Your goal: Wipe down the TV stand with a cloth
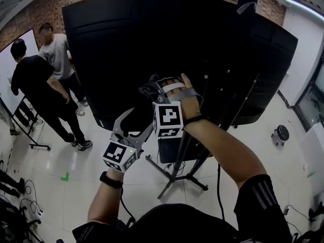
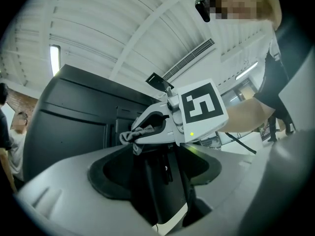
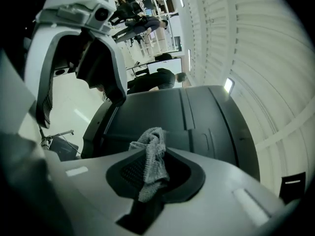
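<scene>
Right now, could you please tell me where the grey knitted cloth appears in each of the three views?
Head view: not discernible; the right gripper carrying it sits near centre.
Left gripper view: grey knitted cloth left of centre, in the right gripper's tongs.
Right gripper view: lower centre, pinched between its own tongs.
Shared landmark: the large black TV back panel behind.

**Black Panel, Grey Cloth, Black-and-White Cubes**

The television's back [image 1: 152, 49] and the TV stand [image 1: 183, 172] legs are black. The cloth [image 3: 150, 161] is pale grey with a knitted mesh weave. The left gripper's cube [image 1: 120, 155] and the right gripper's cube [image 1: 167, 119] are white with black square markers. The brick wall [image 1: 45, 6] is red-brown with pale mortar. The floor [image 1: 101, 186] is glossy off-white and carries a small green mark [image 1: 65, 176]. The sleeve [image 1: 263, 191] is black with white stripes.
</scene>
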